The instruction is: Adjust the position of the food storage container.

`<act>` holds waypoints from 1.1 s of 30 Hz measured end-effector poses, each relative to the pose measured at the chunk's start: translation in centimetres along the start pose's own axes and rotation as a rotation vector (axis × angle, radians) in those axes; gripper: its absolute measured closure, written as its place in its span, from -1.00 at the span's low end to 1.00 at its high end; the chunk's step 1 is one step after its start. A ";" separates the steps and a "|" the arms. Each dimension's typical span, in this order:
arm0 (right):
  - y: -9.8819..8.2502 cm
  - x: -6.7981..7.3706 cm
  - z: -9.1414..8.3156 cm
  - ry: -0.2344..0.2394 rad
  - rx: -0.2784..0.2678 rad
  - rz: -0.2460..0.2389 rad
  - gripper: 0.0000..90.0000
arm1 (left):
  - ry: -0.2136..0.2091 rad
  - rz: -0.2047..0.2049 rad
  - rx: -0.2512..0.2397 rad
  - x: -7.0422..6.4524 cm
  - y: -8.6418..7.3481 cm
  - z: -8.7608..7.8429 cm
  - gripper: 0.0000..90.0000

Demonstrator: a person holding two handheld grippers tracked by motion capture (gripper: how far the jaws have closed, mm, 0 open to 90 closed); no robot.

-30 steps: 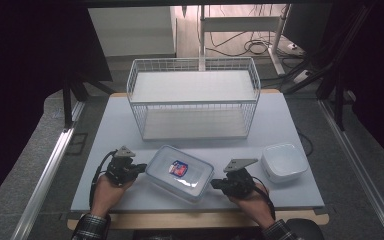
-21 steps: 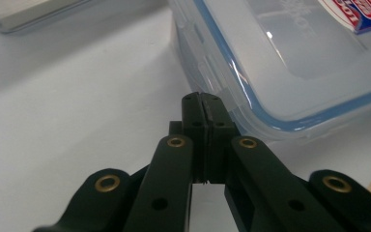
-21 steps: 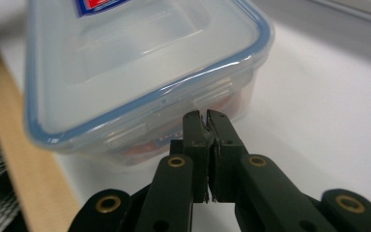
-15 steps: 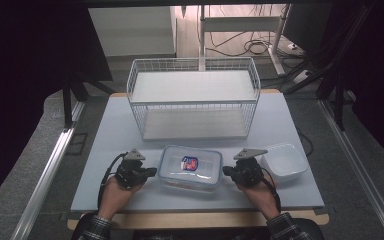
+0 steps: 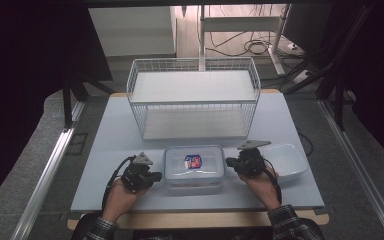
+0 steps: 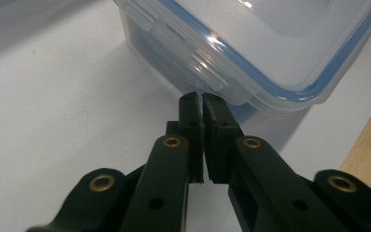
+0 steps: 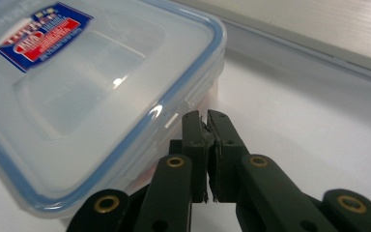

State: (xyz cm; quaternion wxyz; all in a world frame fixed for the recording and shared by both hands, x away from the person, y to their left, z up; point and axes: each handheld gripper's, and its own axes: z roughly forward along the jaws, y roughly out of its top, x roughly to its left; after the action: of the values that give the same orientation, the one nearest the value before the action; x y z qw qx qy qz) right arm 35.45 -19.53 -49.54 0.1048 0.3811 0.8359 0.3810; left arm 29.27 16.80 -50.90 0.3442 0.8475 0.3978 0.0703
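Before me, a clear plastic food container [image 5: 194,167] lies flat on the pale table [image 5: 110,140], lid up and seated, near the front edge and just in front of the white wire basket [image 5: 193,97]. I note its rectangular form with rounded corners, a blue seal line around the lid rim, folding clip flaps on the sides, and a red-and-blue label [image 5: 193,161] on the lid. Something reddish shows through the wall.
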 end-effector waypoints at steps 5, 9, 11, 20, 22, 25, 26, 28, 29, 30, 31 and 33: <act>0.0 0.2 0.6 -0.015 0.028 -0.021 0.88 | 0.014 0.025 0.007 -0.5 0.1 0.4 0.91; 0.0 0.4 0.2 -0.038 0.025 -0.045 0.83 | 0.035 0.027 -0.003 -0.2 0.0 0.1 0.90; 0.0 0.5 -0.6 -0.038 0.002 -0.053 0.78 | 0.044 0.003 -0.038 0.3 -0.2 -0.6 0.88; -0.2 0.3 -3.4 0.007 -0.075 -0.064 0.30 | 0.041 -0.018 -0.170 0.7 -0.9 -2.6 0.02; -0.3 0.3 -3.6 0.041 -0.084 -0.059 0.07 | 0.043 -0.004 -0.169 0.4 -1.0 -2.4 -0.14; -0.6 0.2 -3.7 0.061 -0.087 -0.045 -0.12 | 0.052 -0.004 -0.166 0.2 -1.1 -2.3 -0.41; -0.8 0.2 -3.7 0.081 -0.088 -0.039 -0.26 | 0.057 -0.006 -0.164 0.1 -1.1 -2.3 -0.44; -0.8 0.2 -3.7 0.086 -0.092 -0.033 -0.37 | 0.051 -0.013 -0.169 0.1 -1.0 -2.3 -0.52; -0.8 0.2 -3.7 0.086 -0.092 -0.033 -0.37 | 0.051 -0.013 -0.169 0.1 -1.0 -2.3 -0.57; -0.7 0.4 -3.6 0.099 -0.096 -0.036 -0.45 | 0.045 -0.006 -0.172 0.1 -1.0 -2.3 -0.62; -0.6 0.5 -3.6 0.103 -0.096 -0.043 -0.49 | 0.046 -0.001 -0.173 0.1 -1.0 -2.3 -0.66; -0.6 0.6 -3.5 0.102 -0.093 -0.048 -0.54 | 0.051 0.004 -0.176 0.1 -1.0 -2.2 -0.74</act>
State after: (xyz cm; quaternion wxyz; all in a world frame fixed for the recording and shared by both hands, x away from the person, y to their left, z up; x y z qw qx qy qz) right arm 33.09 -21.30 -47.53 0.0886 0.3357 0.8305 0.4356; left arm 27.82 18.47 -49.88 0.4072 0.8128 0.3968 0.1272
